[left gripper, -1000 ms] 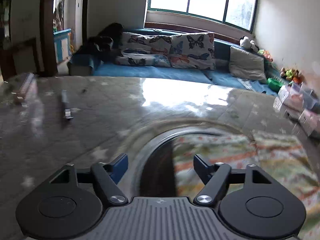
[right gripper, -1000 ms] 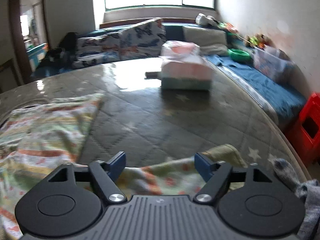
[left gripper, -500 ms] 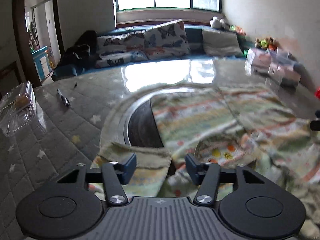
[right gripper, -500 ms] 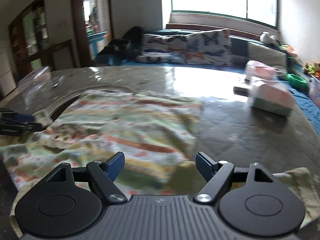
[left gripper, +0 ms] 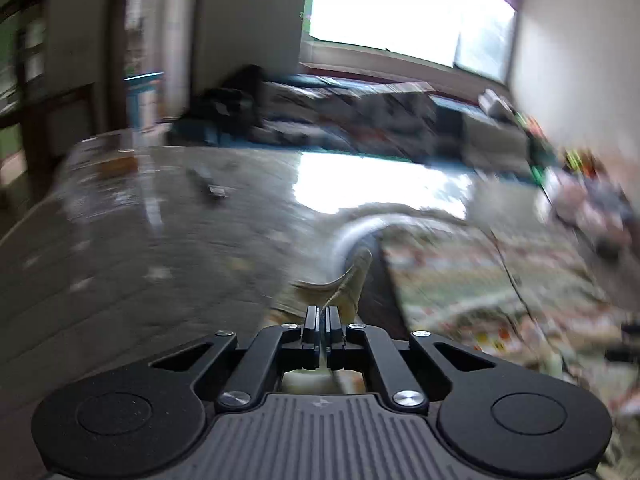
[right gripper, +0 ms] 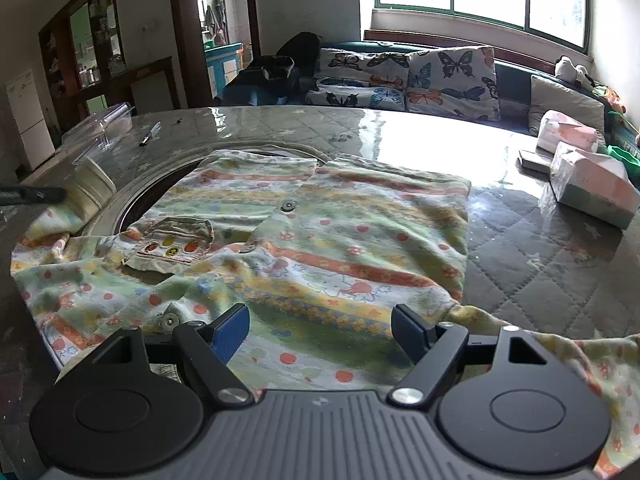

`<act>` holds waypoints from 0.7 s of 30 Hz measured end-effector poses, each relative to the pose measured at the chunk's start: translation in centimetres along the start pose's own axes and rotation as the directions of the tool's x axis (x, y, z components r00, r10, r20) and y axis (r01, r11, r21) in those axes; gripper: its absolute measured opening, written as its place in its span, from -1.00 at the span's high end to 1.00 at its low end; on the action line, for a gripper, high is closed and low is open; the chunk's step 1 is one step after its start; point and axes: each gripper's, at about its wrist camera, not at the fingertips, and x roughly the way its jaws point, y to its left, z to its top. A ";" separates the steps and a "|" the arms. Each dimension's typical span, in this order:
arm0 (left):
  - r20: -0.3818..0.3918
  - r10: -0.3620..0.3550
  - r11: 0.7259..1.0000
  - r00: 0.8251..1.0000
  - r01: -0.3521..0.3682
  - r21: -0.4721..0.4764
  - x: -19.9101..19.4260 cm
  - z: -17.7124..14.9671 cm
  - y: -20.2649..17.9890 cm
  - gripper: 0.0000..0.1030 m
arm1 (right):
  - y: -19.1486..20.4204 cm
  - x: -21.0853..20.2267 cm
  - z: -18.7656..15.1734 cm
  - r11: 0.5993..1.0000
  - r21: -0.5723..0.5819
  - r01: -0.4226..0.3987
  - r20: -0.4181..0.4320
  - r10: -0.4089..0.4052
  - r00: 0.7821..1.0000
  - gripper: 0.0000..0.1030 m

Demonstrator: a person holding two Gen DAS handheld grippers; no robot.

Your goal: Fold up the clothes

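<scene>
The left tongs [left gripper: 323,320] have just been closing and now stand pinched together on the cream cuff [left gripper: 352,280] of the shirt's sleeve; the cloth rises from between the tips and trails ahead of them, while the rest of the striped shirt [right gripper: 312,248] lies to their right on the table [left gripper: 160,240]. That view is smeared by blur, so finer detail of the grip cannot be told. The right tongs [right gripper: 320,328] hang wide open with nothing between their fingers [right gripper: 232,328]; the shirt's lower front lies spread directly under and ahead of them, not touched by either tip as far as can be seen. Its small pocket [right gripper: 172,246] sits ahead and to their left, the collar further ahead. Far to their left, the dark tip of the left tongs shows at the frame edge beside the lifted cuff. Two tissue packs [right gripper: 592,184] rest ahead to the right, well apart from the shirt.
</scene>
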 end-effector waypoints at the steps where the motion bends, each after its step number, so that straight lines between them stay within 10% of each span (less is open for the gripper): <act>1: 0.016 0.022 0.999 1.000 -0.022 -0.039 -0.8 0.0 1.1 0.96 | 0.1 0.0 0.0 1.000 -0.003 -0.001 0.000 0.001 1.000 -0.55; 8: 0.003 0.214 0.941 0.977 -0.205 -0.268 -5.1 -2.5 8.1 0.96 | 1.0 0.2 0.4 0.999 -0.041 -0.016 -0.006 0.016 1.000 -0.55; 11: -0.031 0.176 0.930 0.984 -0.177 -0.323 -5.1 -3.1 9.0 0.95 | 1.4 0.3 0.7 0.998 -0.053 -0.020 -0.008 0.019 1.000 -0.55; 21: 0.010 -0.038 0.999 0.999 0.039 -0.017 -2.5 -0.3 -0.6 0.23 | 2.0 0.2 1.0 0.998 -0.056 -0.018 -0.002 0.018 1.000 -0.55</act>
